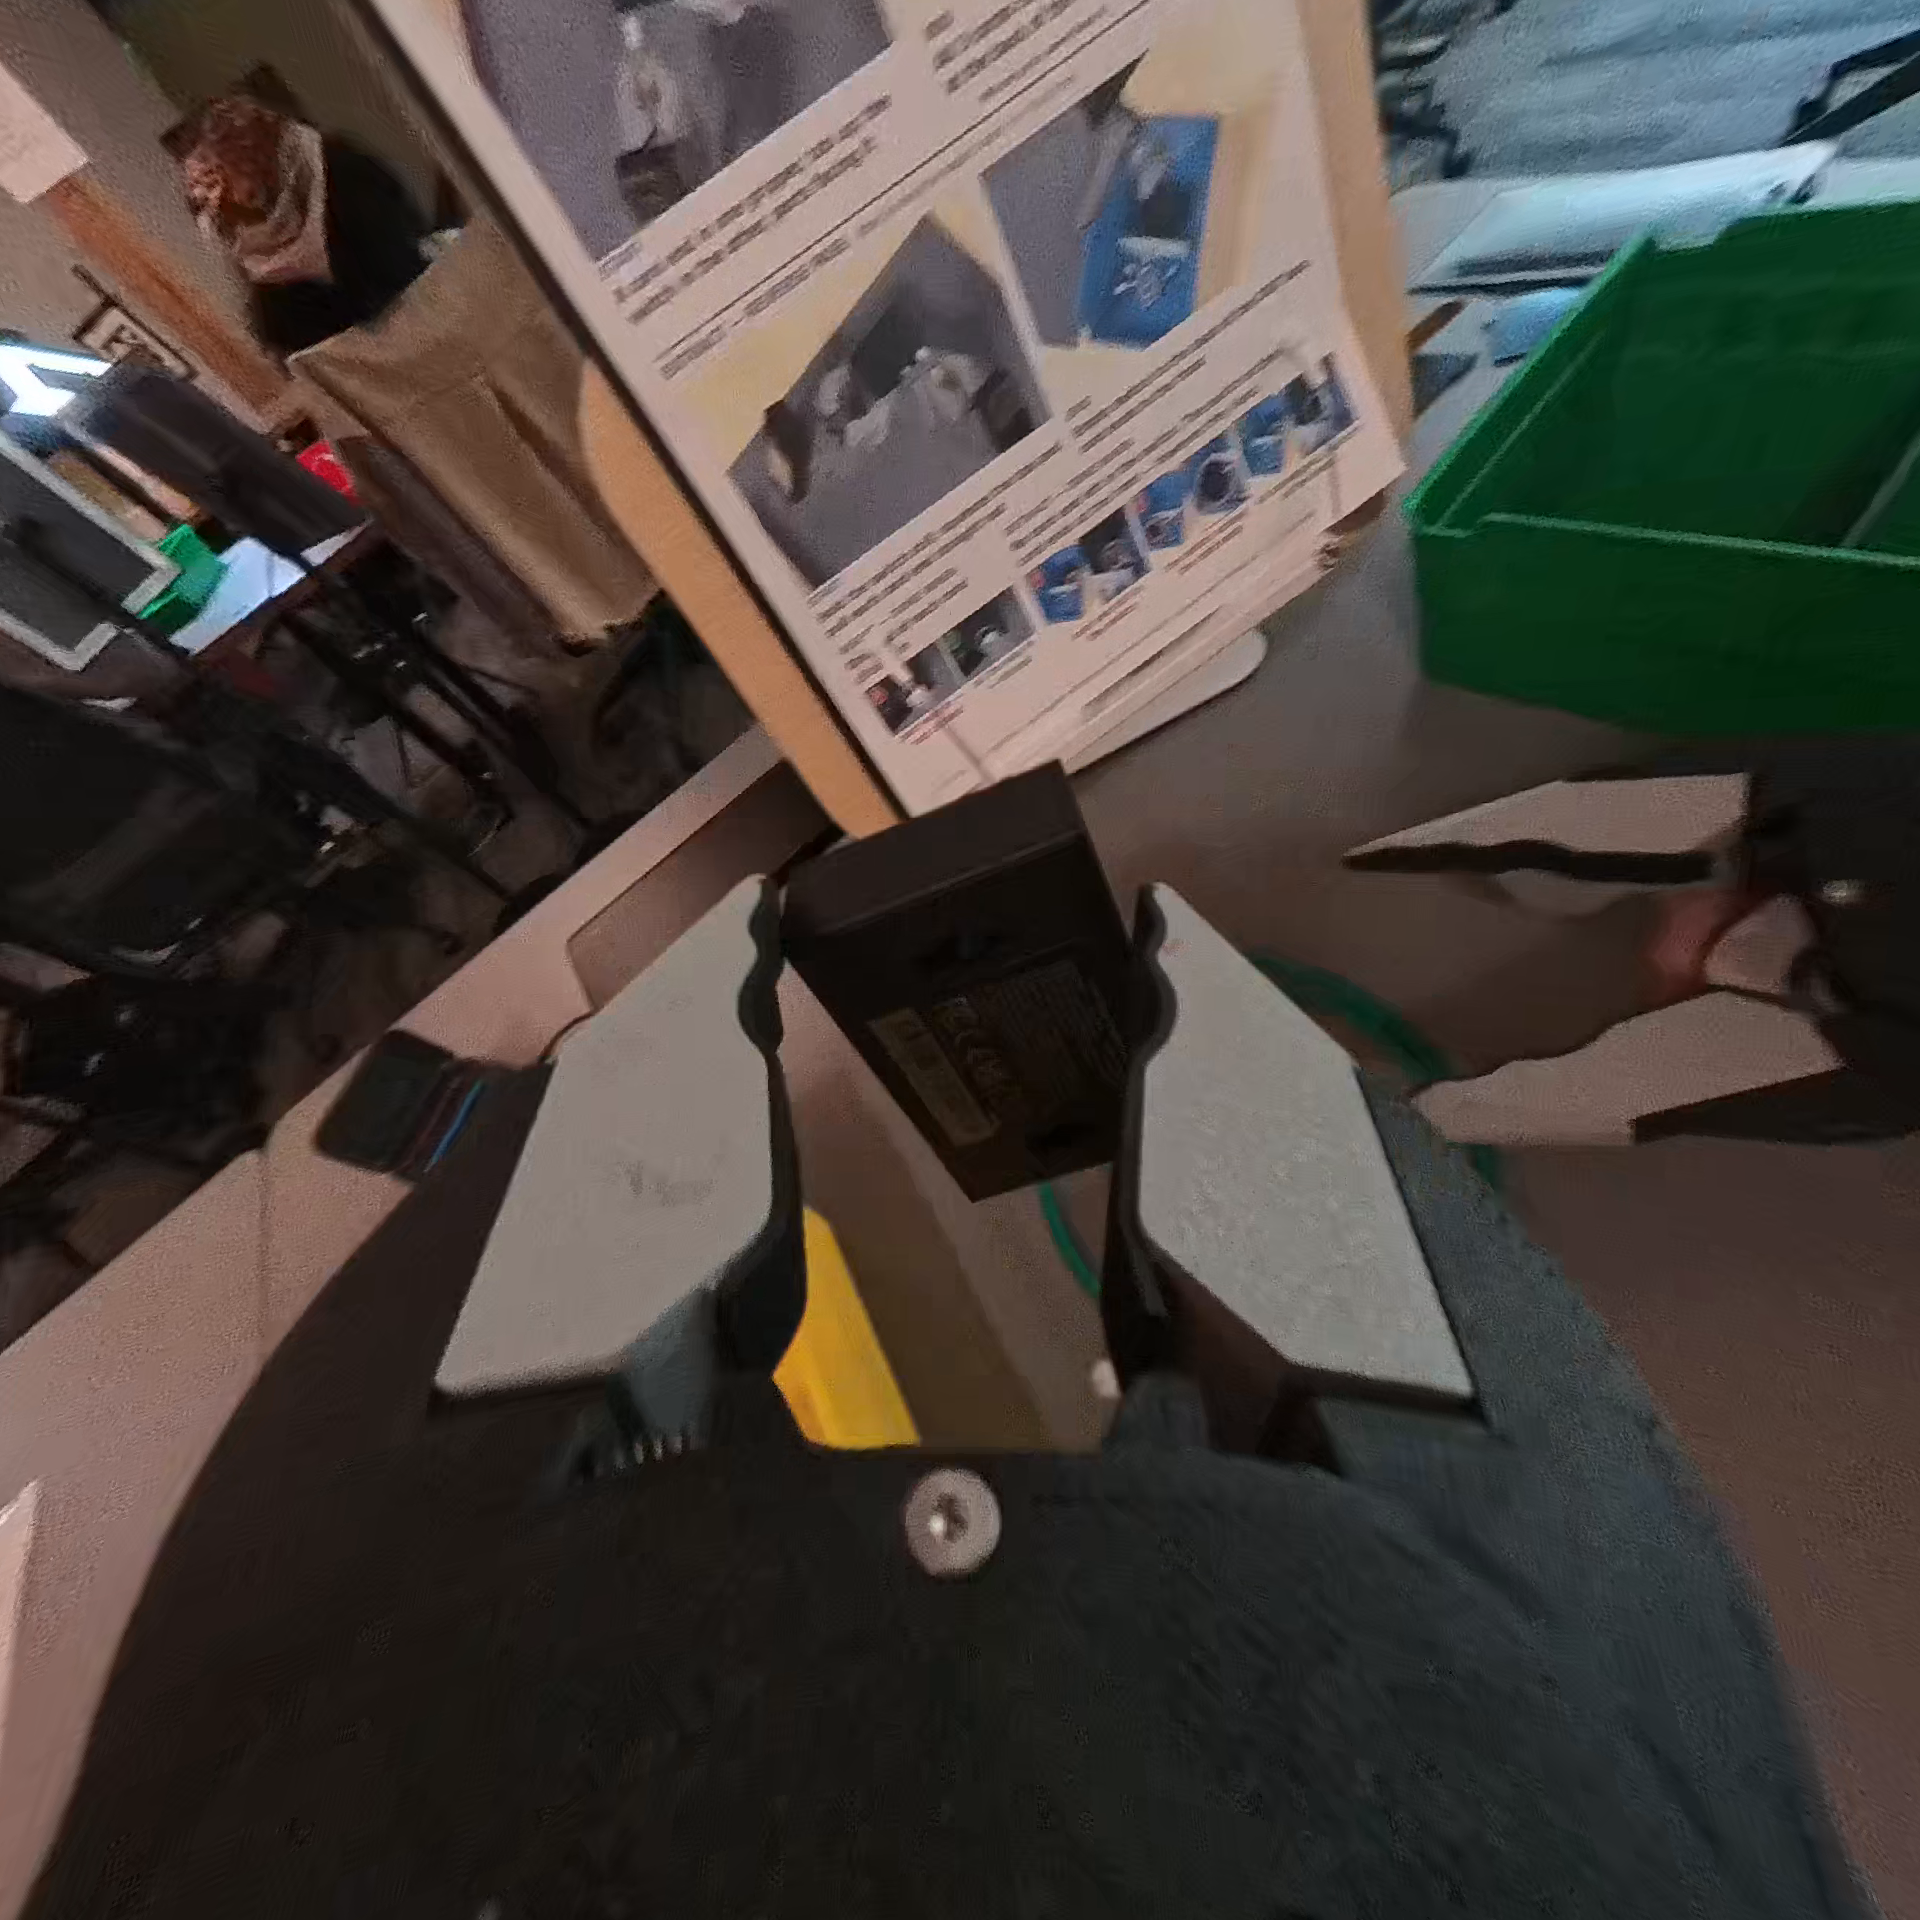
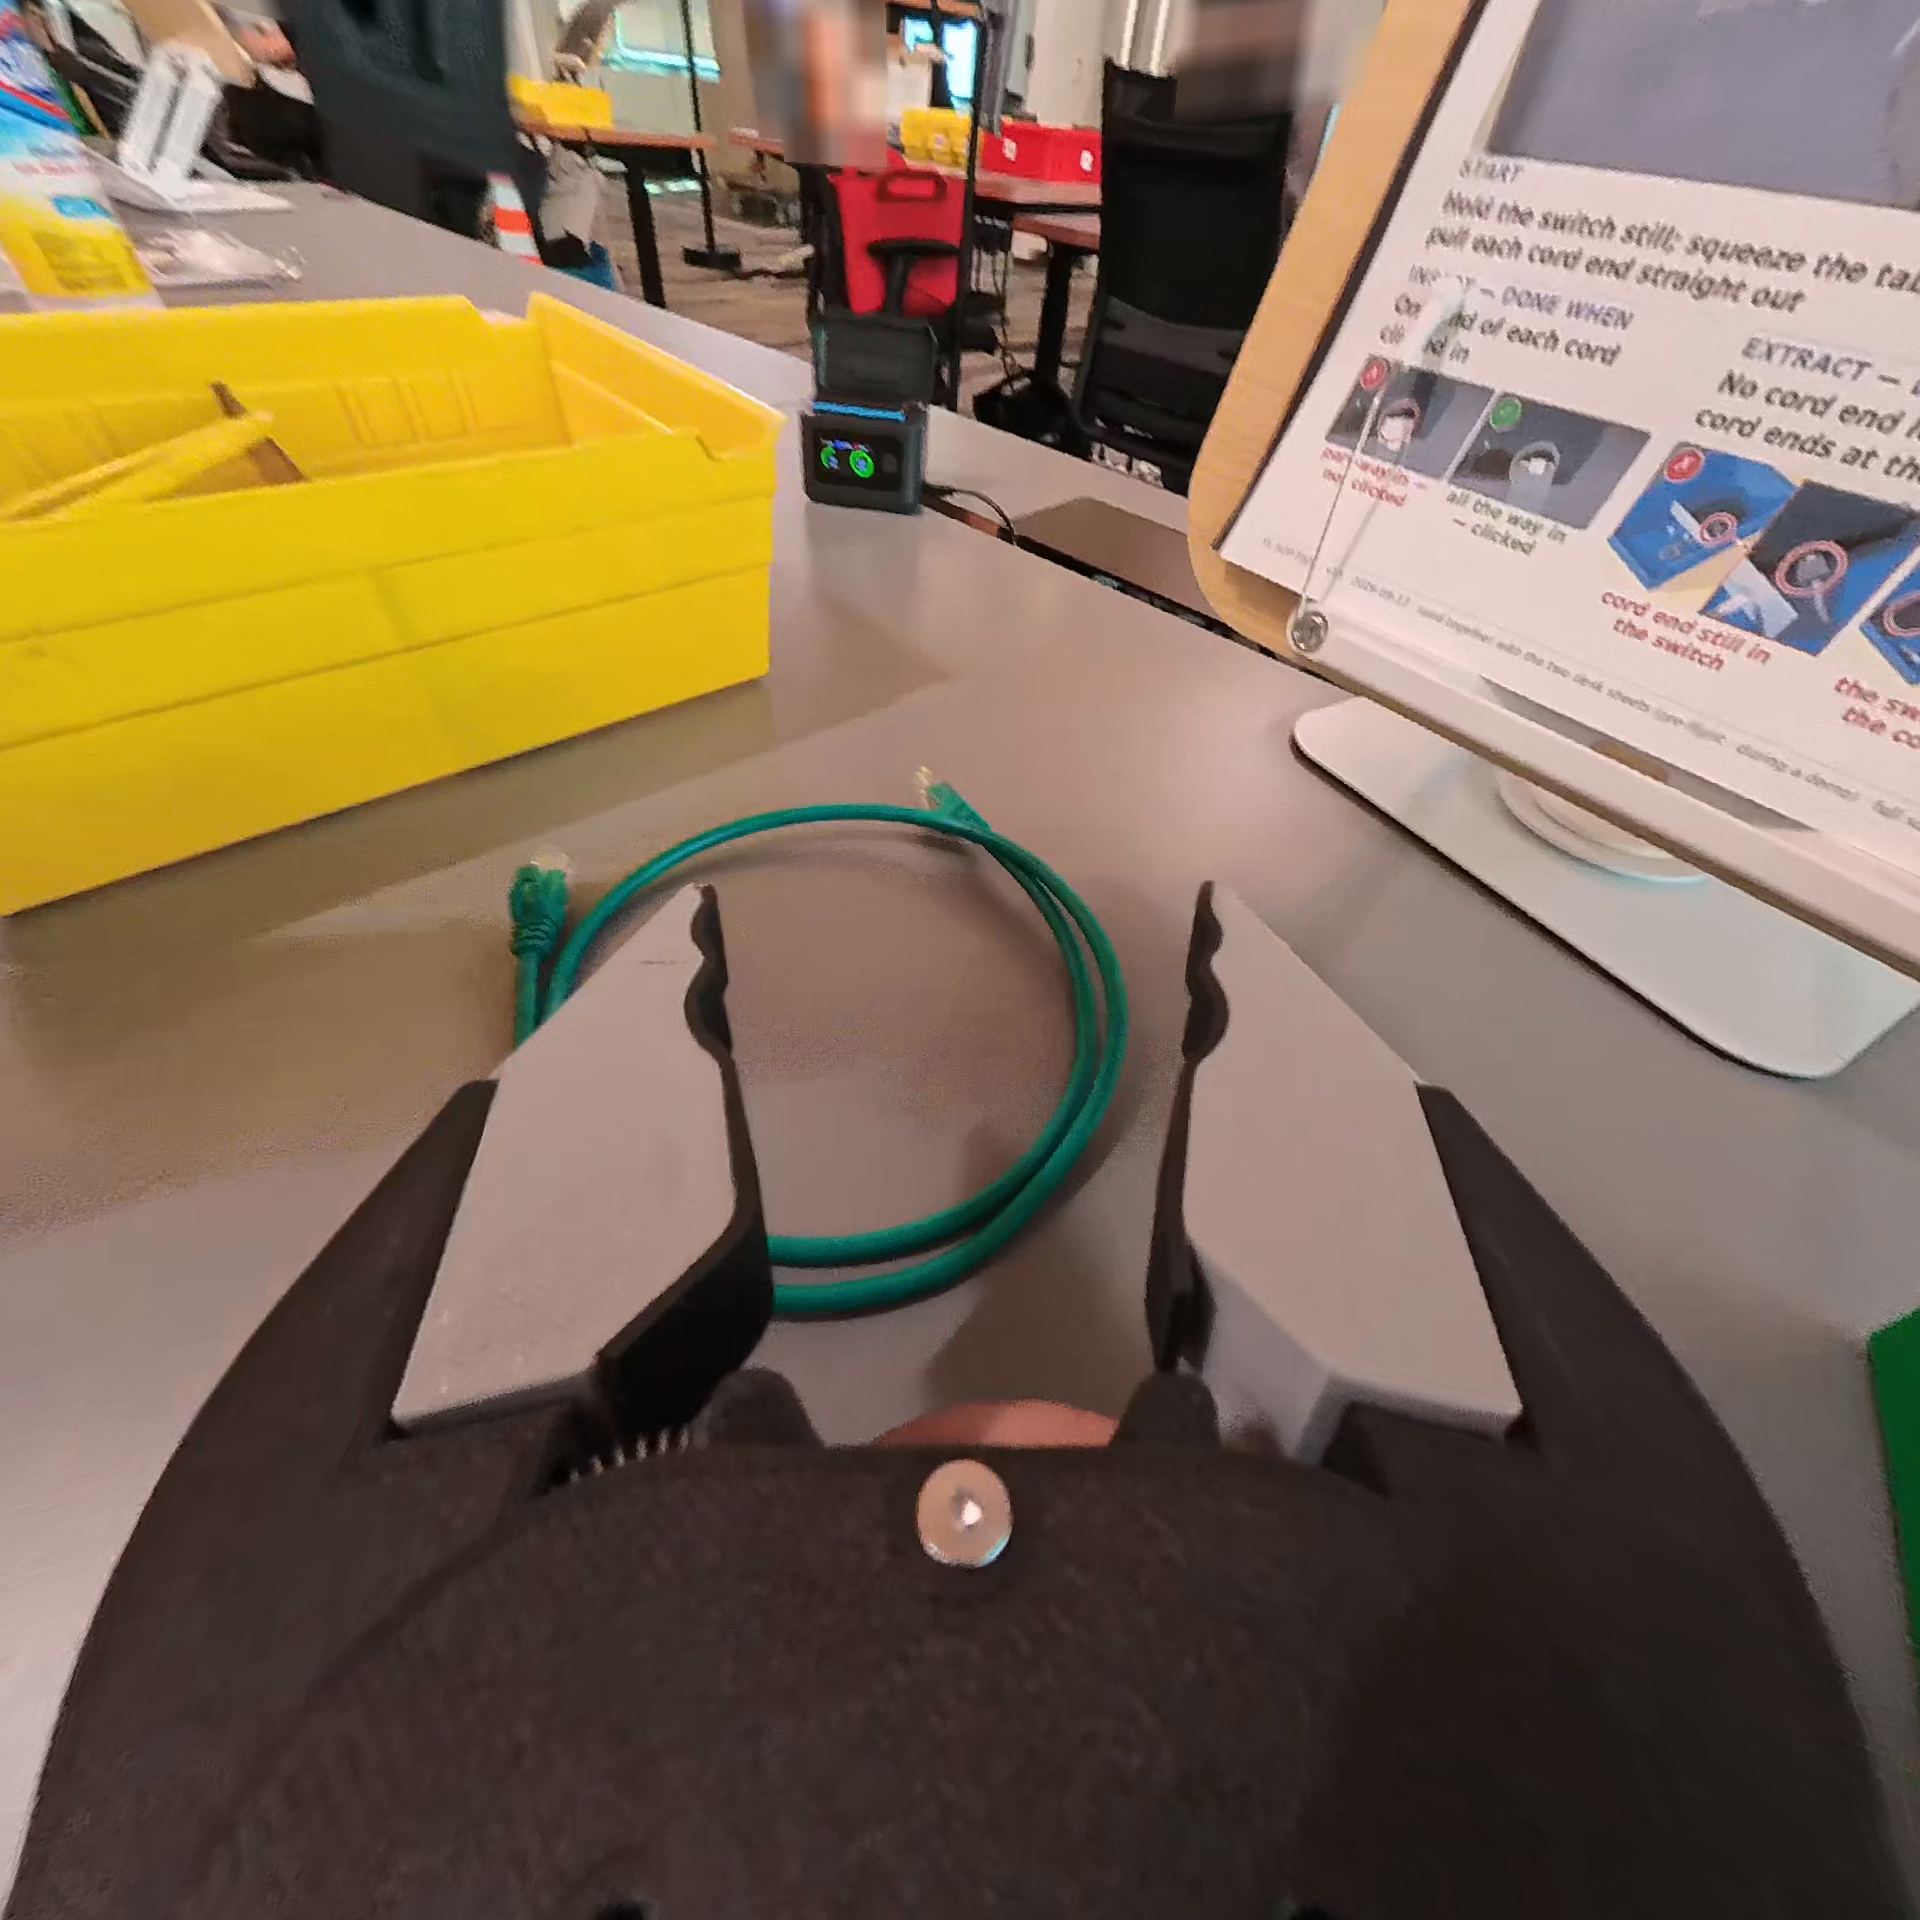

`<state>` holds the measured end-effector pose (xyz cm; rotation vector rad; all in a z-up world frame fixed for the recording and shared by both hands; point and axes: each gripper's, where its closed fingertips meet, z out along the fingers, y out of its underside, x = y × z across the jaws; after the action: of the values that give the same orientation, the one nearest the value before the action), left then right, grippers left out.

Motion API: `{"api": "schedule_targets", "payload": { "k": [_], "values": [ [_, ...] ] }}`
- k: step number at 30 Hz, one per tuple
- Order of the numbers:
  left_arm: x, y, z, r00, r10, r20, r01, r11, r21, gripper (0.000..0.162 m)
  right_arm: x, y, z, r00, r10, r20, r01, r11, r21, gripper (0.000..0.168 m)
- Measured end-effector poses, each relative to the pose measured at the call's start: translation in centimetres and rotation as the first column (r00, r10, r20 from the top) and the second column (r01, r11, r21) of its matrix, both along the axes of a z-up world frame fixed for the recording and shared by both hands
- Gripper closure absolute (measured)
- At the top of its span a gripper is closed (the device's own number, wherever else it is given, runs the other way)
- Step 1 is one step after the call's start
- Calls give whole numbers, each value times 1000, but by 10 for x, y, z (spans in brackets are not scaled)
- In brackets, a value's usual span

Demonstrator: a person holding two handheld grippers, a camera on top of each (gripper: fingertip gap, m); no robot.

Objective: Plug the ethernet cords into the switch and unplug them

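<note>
Left wrist view: left gripper point(image 1: 951, 966) clamps a black switch point(image 1: 961, 977) above the worktop point(image 1: 1683, 1351). Right gripper point(image 2: 951, 966) hangs wide open, empty, over a coiled green ethernet cord point(image 2: 1091, 1039).

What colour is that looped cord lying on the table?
Green. The ethernet cord shows best in the right wrist view, coiled on the grey table.
</note>
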<state>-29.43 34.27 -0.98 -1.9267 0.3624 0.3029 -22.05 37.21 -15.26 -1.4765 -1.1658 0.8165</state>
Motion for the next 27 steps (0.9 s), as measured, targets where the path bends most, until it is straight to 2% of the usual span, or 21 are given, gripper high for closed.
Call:
{"api": "schedule_targets", "payload": {
  "k": [4,8,12,14,17,21,23,25,27],
  "values": [
    [61,15,-15,985,-128,120,122,991,55,96,2,-15,18,993,75,-88,-72,997,36,78],
    [88,32,-33,949,-191,253,168,980,109,96,7,-12,28,988,66,-138,-59,997,53,87],
    [99,48,-60,907,-223,357,199,975,102,95,14,2,33,986,25,-162,-18,999,50,116],
    [99,55,-74,890,-235,390,213,972,99,96,18,10,30,990,10,-142,-4,999,40,144],
    [94,64,-91,843,-250,476,226,968,108,95,18,21,13,999,6,-39,-6,1000,6,145],
    [86,70,-114,789,-247,563,245,966,80,95,18,35,-8,991,-80,104,72,994,84,145],
    [77,70,-123,817,-229,530,235,970,58,98,21,47,-13,980,-143,142,127,985,115,145],
    [60,71,-132,855,-172,490,173,984,44,102,26,59,-18,971,-176,161,165,983,79,145],
    [51,71,-136,862,-150,484,148,988,44,106,33,71,-23,962,-203,184,201,979,35,145]
  ]
}}
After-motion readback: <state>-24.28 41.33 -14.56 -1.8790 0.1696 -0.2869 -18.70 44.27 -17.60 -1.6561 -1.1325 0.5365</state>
